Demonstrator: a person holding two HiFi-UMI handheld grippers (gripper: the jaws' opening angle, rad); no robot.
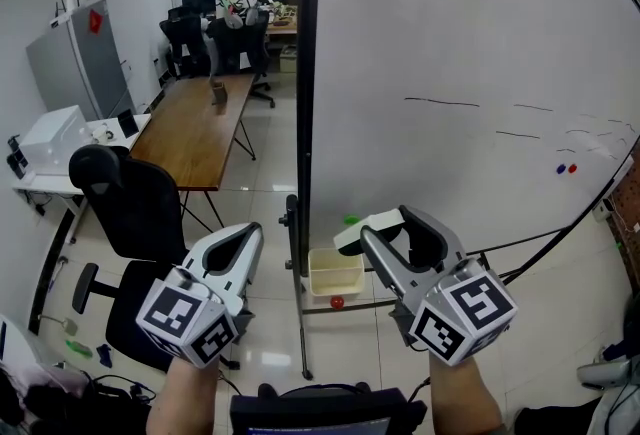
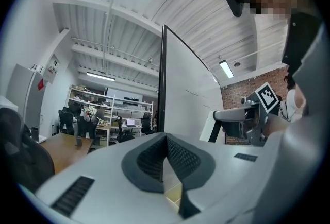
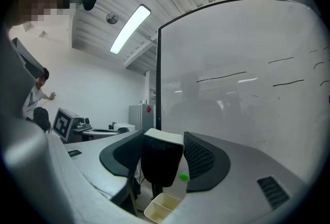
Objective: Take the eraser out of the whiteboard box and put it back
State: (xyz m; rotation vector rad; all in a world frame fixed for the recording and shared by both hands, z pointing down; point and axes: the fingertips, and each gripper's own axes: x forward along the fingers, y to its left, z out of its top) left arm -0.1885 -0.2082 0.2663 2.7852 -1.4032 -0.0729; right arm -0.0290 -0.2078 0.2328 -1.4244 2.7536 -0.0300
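My right gripper is shut on the eraser, a block with a white top and a black felt face, held in the air in front of the whiteboard. In the right gripper view the eraser fills the space between both pads. The cream whiteboard box hangs on the board's lower rail, below and to the left of the eraser; it also shows under the jaws as the box. At the left, my left gripper is shut with nothing in it, its pads meeting at the left gripper's tip.
A green magnet sits on the board above the box and a red one below it. Blue and red magnets sit at the board's right. A black office chair and a wooden table stand at the left.
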